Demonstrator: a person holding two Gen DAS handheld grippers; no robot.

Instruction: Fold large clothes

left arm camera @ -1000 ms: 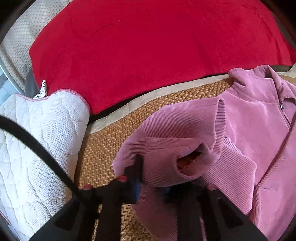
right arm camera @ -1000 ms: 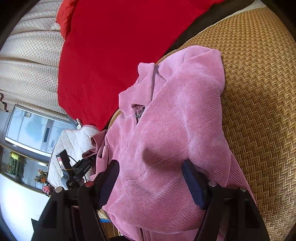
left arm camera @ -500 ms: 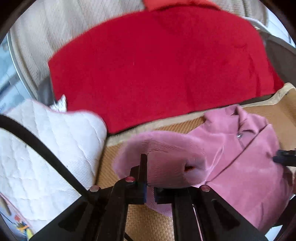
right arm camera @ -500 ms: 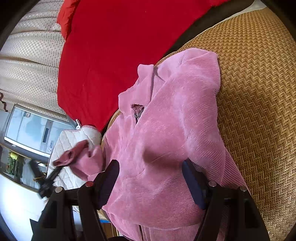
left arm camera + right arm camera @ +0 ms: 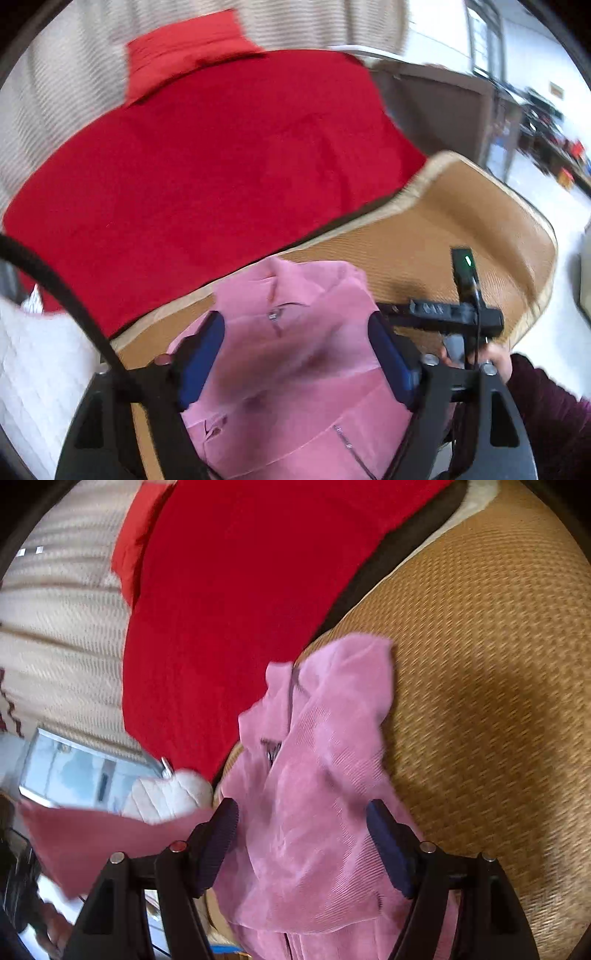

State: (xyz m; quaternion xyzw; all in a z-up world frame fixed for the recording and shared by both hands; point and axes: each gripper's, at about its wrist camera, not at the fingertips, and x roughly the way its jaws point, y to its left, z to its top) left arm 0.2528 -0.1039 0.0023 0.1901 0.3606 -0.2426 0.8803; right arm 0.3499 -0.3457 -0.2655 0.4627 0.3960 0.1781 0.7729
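Note:
A pink corduroy zip jacket [image 5: 295,332] lies on a woven tan mat [image 5: 424,236], collar toward the red blanket. My left gripper [image 5: 295,350] hovers above its chest. The jaws are opening and stand wide, and the blue pads [image 5: 201,354] touch no cloth. Under them a pink fold shows only as a blur. My right gripper [image 5: 303,843] also stands wide over the jacket [image 5: 325,775]. Its jaws are opening slightly and nothing is pinched. At the left of the right wrist view, a blurred pink sleeve [image 5: 92,842] hangs in the air. The right gripper's body [image 5: 443,317] shows in the left wrist view.
A red blanket [image 5: 207,166] covers the sofa back behind the mat. A white quilted cushion [image 5: 37,369] lies at the left. A hand [image 5: 495,358] in a dark maroon sleeve holds the right gripper. Bare mat [image 5: 480,701] stretches to the right of the jacket.
My left gripper rose and swung right over the jacket, and its jaws went from shut on the sleeve to wide apart, letting it go. The right gripper drew back a little.

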